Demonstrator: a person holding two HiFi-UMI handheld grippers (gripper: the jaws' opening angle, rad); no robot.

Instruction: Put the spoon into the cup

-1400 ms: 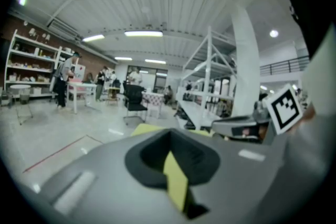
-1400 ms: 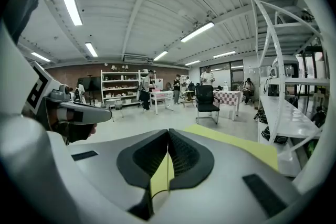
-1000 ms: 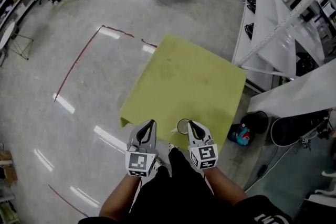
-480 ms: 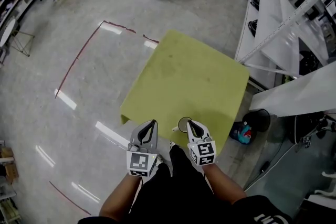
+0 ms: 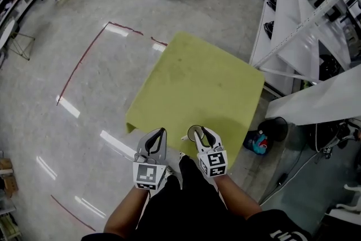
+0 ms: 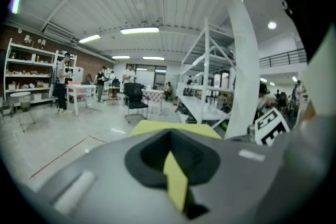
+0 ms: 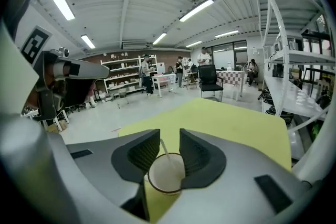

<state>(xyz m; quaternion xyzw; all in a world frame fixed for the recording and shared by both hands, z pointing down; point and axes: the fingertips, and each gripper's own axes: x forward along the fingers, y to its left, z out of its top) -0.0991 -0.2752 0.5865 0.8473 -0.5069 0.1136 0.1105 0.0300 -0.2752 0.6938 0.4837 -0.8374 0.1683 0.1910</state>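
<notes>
Right gripper (image 7: 168, 139) jaws just opened around spoon (image 7: 164, 150), seemingly in cup (image 7: 168, 176) at near edge of table (image 7: 231, 123); snagging risks tipping; left gripper (image 5: 162, 132) closed, empty

Open yellow table (image 5: 197, 79) beyond the cup (image 7: 167, 176), seemingly unobstructed; white shelving (image 5: 290, 20) along its right.

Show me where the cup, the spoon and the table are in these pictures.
cup (image 7: 165, 174), right gripper view, on its pale inside.
spoon (image 7: 165, 148), right gripper view, on the thin handle sticking out of the cup.
table (image 7: 231, 123), right gripper view, on its bare yellow-green top.
</notes>
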